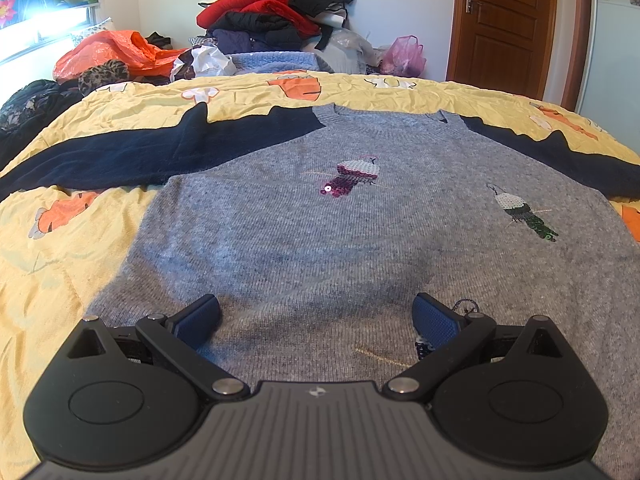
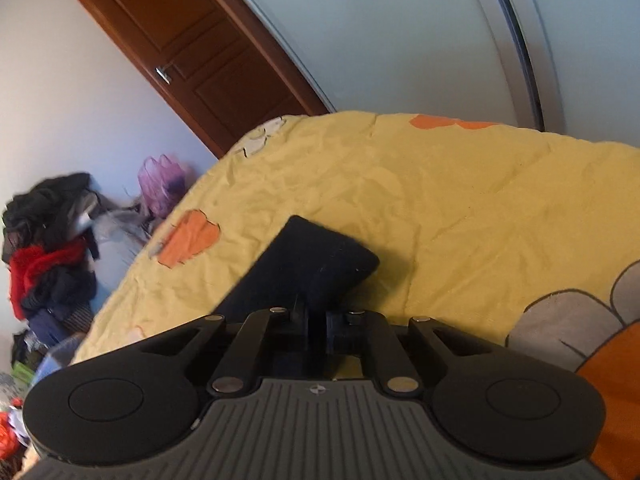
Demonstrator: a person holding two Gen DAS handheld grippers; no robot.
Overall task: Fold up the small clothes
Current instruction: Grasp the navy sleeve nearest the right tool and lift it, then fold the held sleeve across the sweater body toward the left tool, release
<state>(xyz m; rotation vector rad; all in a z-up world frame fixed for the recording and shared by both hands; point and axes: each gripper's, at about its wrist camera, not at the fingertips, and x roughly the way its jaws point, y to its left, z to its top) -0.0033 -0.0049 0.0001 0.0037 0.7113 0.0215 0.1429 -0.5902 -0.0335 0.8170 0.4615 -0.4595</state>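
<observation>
Yellow bedding [image 1: 100,264] with orange and white flower prints was seen under everything in the left wrist view, wrinkled and spread to the far edge of the bed. A grey knitted sweater [image 1: 320,240] with navy sleeves was laid flat on it, front up, directly beneath and ahead of the left claw [image 1: 316,320]. Sequin birds were sewn on its chest, one purple ahead of the claw and one green off to its right. The left sleeve [image 1: 120,156] was stretched straight out to the side. The left claw was held with its blue pads wide apart over the hem area, nothing between them. Beyond the collar, a strip of bare bedding was left before a heap of clothes [image 1: 272,12] against the wall; a wooden door [image 1: 504,20] stood far right.

Seen from the right wrist, the same bedding [image 2: 460,208] was shown tilted, with wide bare cloth ahead and to the right of the right claw [image 2: 316,320]. The claw was closed together on the navy sleeve end [image 2: 312,260], which rose from the pinch and lay slanted forward, its cuff edge free. The door [image 2: 192,60] and the clothes heap [image 2: 48,248] were visible far to the left.
</observation>
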